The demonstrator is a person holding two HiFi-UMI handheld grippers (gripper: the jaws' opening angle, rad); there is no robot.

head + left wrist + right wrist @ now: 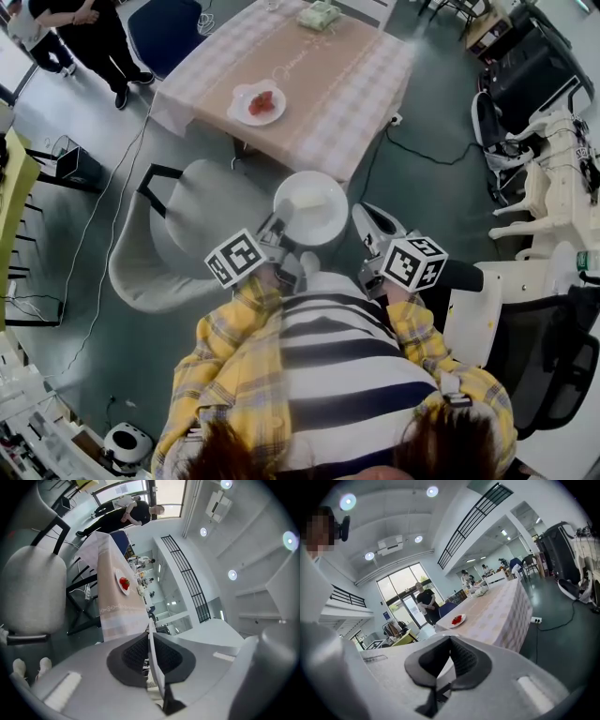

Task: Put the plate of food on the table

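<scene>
I hold a white plate (323, 225) carrying a pale piece of food (307, 200) in front of my chest, short of the table (337, 84) with its pink checked cloth. My left gripper (275, 232) is shut on the plate's left rim; in the left gripper view the rim (154, 660) stands edge-on between the black pads (133, 656). My right gripper (364, 217) is at the plate's right rim, and in its own view a white strip of plate (446, 665) sits between its closed pads. Both grippers point toward the table (499, 611).
A second plate with red food (258, 101) and a pale green box (319, 14) lie on the table. A grey padded chair (183, 230) stands just left of me, a black chair (553, 366) to my right. Cables cross the floor. Two people stand at the far left.
</scene>
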